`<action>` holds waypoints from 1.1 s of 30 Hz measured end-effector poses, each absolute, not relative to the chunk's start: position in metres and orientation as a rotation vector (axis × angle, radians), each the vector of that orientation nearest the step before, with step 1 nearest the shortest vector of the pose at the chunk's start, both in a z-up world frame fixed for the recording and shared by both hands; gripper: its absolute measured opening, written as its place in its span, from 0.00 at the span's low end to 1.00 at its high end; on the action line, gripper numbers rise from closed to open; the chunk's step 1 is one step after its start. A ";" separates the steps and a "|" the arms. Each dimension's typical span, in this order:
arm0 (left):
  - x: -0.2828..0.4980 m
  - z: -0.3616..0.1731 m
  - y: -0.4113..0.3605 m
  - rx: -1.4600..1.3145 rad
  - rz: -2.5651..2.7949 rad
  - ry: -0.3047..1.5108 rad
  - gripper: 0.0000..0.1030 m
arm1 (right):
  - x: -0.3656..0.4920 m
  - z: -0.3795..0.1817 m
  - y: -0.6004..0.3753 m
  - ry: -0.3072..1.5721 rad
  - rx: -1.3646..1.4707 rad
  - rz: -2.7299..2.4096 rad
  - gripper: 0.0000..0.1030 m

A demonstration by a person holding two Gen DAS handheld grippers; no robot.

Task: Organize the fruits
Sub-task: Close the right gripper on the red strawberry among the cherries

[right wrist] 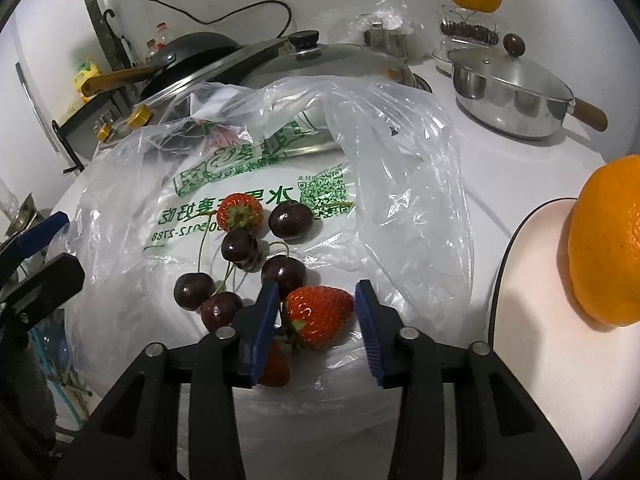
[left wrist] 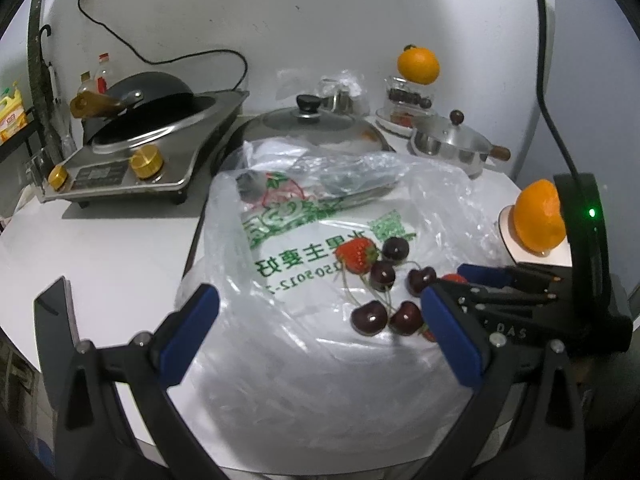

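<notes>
Countertop; strawberry (right wrist: 318, 316) between right tongs (right wrist: 316, 300)

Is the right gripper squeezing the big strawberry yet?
Apart. In the right wrist view the strawberry sits between the right gripper pads, with plastic bag showing beside it.

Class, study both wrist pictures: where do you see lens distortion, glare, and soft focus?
Left wrist view: the fisheye bends the wall and darkens the corners; the plastic bag looks washed out and slightly soft. Right wrist view: the same curved edges; highlights glint on the cherries and the steel pan; the near orange swells at the frame edge.
</notes>
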State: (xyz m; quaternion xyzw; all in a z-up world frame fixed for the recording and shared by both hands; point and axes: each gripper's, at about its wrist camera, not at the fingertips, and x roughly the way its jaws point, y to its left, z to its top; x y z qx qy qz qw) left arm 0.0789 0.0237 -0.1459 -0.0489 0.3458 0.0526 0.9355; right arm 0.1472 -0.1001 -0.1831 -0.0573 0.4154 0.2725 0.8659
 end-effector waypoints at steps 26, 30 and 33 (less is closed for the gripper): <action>0.090 -0.154 0.013 -0.049 0.111 0.744 0.99 | 0.142 -0.178 -0.108 0.846 -0.124 0.627 0.39; 0.095 -0.156 0.006 0.008 0.113 0.741 0.99 | 0.139 -0.170 -0.112 0.820 -0.115 0.623 0.39; 0.100 -0.159 0.000 0.050 0.097 0.736 0.99 | 0.139 -0.164 -0.116 0.803 -0.102 0.626 0.39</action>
